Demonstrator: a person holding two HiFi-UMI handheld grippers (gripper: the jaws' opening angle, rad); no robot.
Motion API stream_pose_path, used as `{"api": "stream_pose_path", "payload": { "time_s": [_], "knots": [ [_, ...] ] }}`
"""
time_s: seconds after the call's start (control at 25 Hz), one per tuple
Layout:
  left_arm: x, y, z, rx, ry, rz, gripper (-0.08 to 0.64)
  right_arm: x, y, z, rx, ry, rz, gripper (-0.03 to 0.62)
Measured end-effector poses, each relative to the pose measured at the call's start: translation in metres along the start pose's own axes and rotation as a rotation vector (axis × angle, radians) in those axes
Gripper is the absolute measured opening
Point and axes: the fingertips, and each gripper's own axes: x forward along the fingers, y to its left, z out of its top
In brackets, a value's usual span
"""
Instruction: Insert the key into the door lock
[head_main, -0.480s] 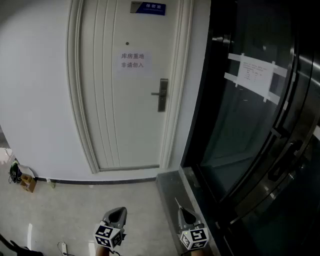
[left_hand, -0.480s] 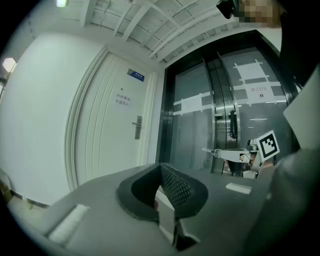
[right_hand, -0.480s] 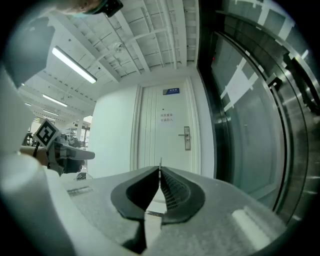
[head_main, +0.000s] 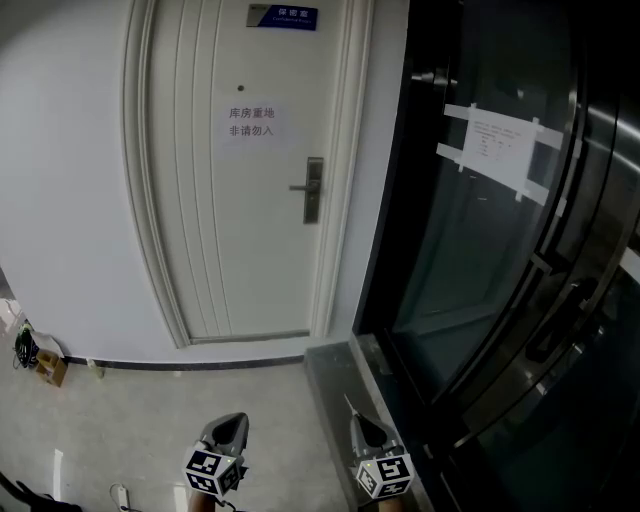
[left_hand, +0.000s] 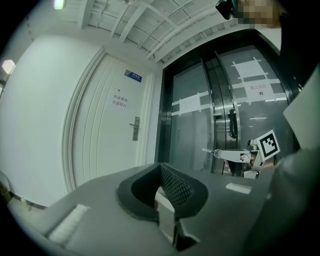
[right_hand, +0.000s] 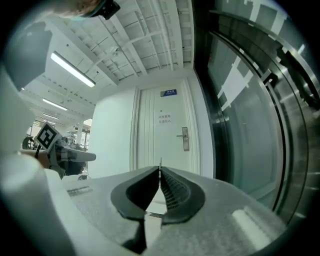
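The white door (head_main: 250, 240) stands ahead, a few steps away, with its silver lock plate and lever handle (head_main: 313, 190) on its right side. The lock (right_hand: 185, 138) also shows small in the right gripper view, and the same lock (left_hand: 135, 128) in the left gripper view. My right gripper (head_main: 362, 420) is at the bottom of the head view, level and shut on the key (right_hand: 160, 163), whose thin tip sticks out past the jaw tips. The key (left_hand: 212, 151) also shows from the side. My left gripper (head_main: 232, 425) hangs beside it, shut and holding nothing.
Dark glass doors (head_main: 480, 260) with a taped paper sheet (head_main: 500, 145) fill the right side. A metal threshold (head_main: 345, 375) lies at their foot. A blue sign (head_main: 282, 15) and a paper notice (head_main: 250, 122) hang on the door. Small items (head_main: 40, 360) sit on the floor at left.
The door and lock sit slightly further left in the head view than before. Both grippers keep their places at the bottom edge, still shut.
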Motion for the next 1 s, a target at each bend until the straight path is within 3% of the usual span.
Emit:
{"api": "stream_pose_path", "payload": {
  "time_s": [0.56, 1.0],
  "knots": [
    [0.016, -0.020, -0.005, 0.016, 0.011, 0.003, 0.002, 0.005, -0.020, -0.011, 0.034, 0.004, 0.010, 0.011],
    [0.064, 0.020, -0.010, 0.007, 0.024, -0.008, 0.002, 0.059, -0.035, -0.014, 0.027, 0.002, 0.002, 0.011]
  ]
}}
